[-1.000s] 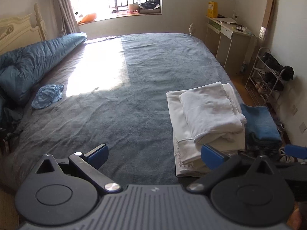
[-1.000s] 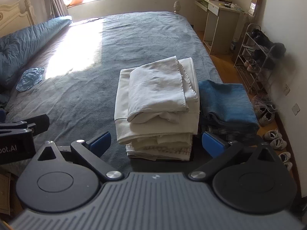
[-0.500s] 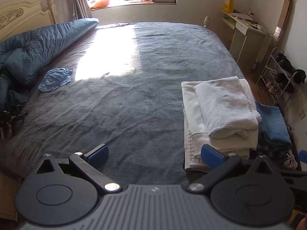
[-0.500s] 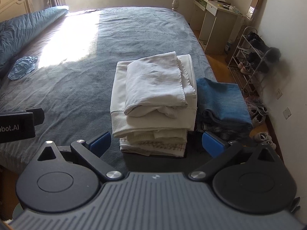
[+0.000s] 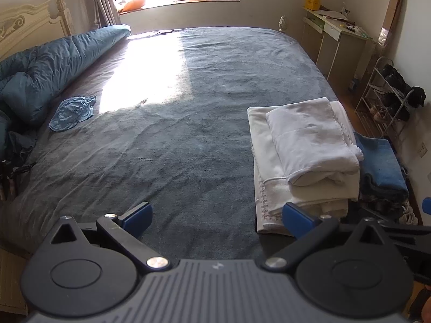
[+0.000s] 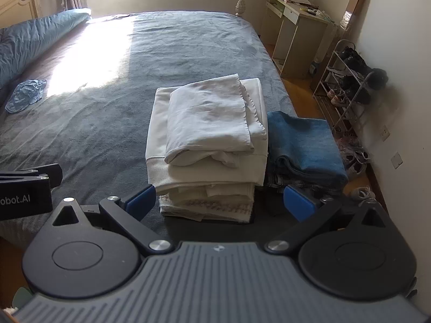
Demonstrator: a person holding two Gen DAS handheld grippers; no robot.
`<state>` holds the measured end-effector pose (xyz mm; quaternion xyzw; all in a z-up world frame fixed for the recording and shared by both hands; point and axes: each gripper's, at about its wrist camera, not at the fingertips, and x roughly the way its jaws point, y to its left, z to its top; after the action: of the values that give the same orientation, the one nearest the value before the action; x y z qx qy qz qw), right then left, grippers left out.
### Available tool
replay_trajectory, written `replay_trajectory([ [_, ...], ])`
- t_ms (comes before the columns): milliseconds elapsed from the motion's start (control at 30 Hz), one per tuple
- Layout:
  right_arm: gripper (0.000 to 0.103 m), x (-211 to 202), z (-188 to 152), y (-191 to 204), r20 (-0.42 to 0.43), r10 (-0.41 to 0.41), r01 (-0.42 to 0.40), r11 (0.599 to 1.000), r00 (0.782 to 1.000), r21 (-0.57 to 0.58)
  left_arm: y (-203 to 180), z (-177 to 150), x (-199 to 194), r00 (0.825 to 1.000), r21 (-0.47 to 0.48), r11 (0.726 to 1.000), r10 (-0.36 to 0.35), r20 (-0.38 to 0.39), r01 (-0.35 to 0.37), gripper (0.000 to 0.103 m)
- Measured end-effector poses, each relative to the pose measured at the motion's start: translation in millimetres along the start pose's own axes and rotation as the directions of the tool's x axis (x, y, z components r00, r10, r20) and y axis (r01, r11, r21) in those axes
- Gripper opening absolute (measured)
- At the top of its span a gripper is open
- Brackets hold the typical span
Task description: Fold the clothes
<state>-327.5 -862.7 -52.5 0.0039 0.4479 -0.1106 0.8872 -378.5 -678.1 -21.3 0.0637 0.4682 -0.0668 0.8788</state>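
Both views have drawn back from the bed (image 5: 204, 113). Left gripper (image 5: 216, 216) and right gripper (image 6: 219, 199) gape wide, empty. White stack (image 6: 207, 140) appears finished; next, fetching the crumpled blue garment (image 5: 71, 113).

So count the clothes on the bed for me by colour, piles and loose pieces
White folded stack: 1 pile; the number of garments in it cannot be told exactly.
Blue folded pile, beside the white stack: 1.
Light blue crumpled garment, loose near the rolled duvet: 1, not yet folded.
Total: 3 groups, 2 folded and 1 loose.
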Motion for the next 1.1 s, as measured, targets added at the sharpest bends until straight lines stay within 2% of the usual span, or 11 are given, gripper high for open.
replay_trajectory([
  [1100,0.102,-2,-14,16,-0.017,-0.032,0.032,0.999,0.999,-0.04,6,-7,6,1.0,0.003,1.0,-0.01,-0.027,0.01,0.103],
])
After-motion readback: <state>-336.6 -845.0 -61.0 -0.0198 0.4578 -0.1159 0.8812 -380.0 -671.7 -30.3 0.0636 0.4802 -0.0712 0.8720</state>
